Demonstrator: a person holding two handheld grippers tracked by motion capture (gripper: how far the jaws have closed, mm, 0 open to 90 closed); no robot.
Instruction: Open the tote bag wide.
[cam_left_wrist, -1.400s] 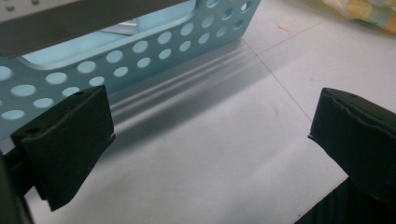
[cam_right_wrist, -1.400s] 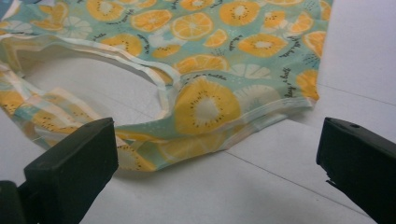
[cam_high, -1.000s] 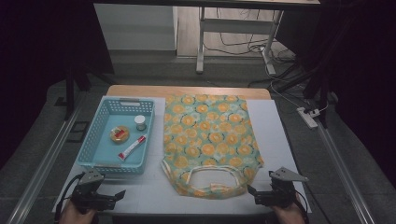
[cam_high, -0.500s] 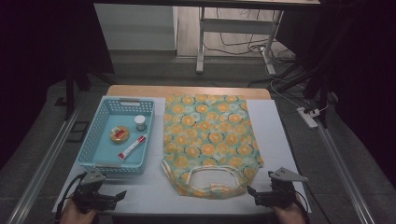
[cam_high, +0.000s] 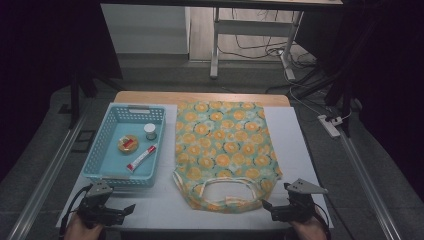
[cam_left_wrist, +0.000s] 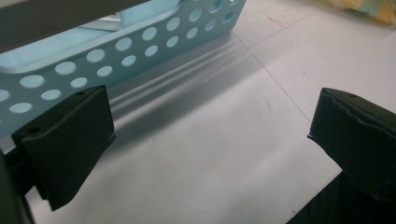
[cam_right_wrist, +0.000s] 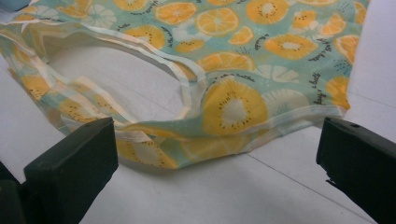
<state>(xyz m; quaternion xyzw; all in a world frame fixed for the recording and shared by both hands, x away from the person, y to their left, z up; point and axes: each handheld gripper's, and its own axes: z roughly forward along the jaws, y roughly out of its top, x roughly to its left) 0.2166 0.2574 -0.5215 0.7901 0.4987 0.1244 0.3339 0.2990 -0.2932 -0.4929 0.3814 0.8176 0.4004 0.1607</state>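
Fruit-print bag (cam_right_wrist: 233, 60) lies flat (kiwi print legible up close).

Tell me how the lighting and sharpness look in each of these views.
High view: dark surroundings, the table evenly lit, the bag and basket fairly sharp. Left gripper view: the basket casts a soft, banded shadow on the table; the left tongs look blurred up close. Right gripper view: the bag is in focus with legible print, and the right tongs are dark and soft.

My white surface (cam_high: 295, 150) carries a pale blue perforated basket (cam_high: 102, 150) at its left and, flat just beside it, a citrus-print tote bag (cam_high: 225, 150), handles nearest me.
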